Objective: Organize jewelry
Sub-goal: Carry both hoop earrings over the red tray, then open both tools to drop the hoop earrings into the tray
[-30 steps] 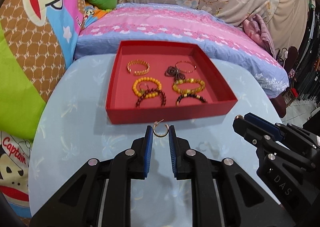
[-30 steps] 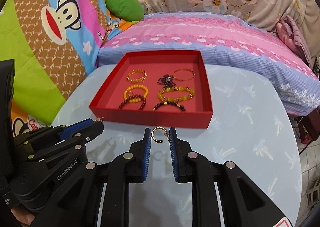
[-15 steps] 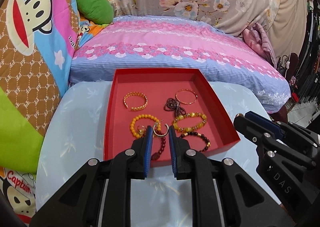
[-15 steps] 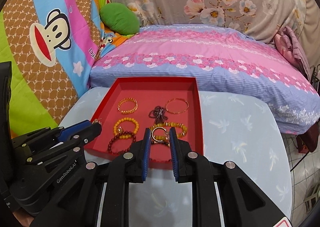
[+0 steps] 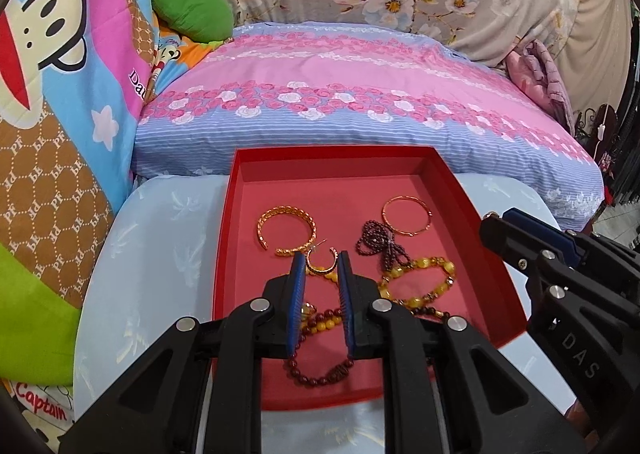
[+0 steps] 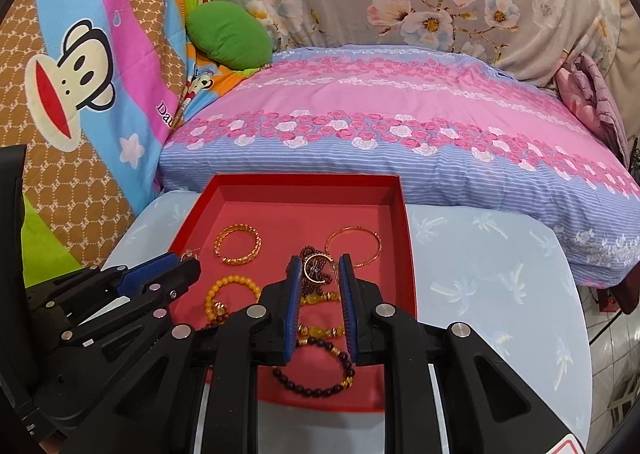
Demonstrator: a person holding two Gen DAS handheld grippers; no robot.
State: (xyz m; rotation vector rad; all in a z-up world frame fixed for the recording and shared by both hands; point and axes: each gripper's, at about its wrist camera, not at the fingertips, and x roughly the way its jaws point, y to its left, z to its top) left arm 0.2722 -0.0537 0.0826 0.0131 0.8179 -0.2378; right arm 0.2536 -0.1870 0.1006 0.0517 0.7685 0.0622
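A red tray (image 5: 452, 178) (image 6: 408, 254) on the pale blue table holds several bracelets: a gold braided cuff (image 5: 286, 230) (image 6: 238, 244), a thin gold bangle (image 5: 407, 215) (image 6: 354, 246), a dark purple bead strand (image 5: 380, 244), yellow bead bracelets (image 5: 424, 282) (image 6: 230, 290) and dark red bead bracelets (image 5: 320, 374) (image 6: 316, 374). My left gripper (image 5: 320, 260) is shut on a gold hoop earring (image 5: 321, 261) above the tray. My right gripper (image 6: 319, 268) is shut on a second gold hoop earring (image 6: 316, 268) above the tray's middle.
The round table (image 6: 500, 254) stands against a bed with a pink and blue flowered pillow (image 5: 360, 94). A monkey-print quilt (image 5: 52, 94) and a green cushion (image 5: 192, 10) lie at the left. The table's right edge drops to a tiled floor (image 6: 616, 354).
Both grippers have moved forward with their hoop earrings, from in front of the tray's near wall to over the bracelets inside it.
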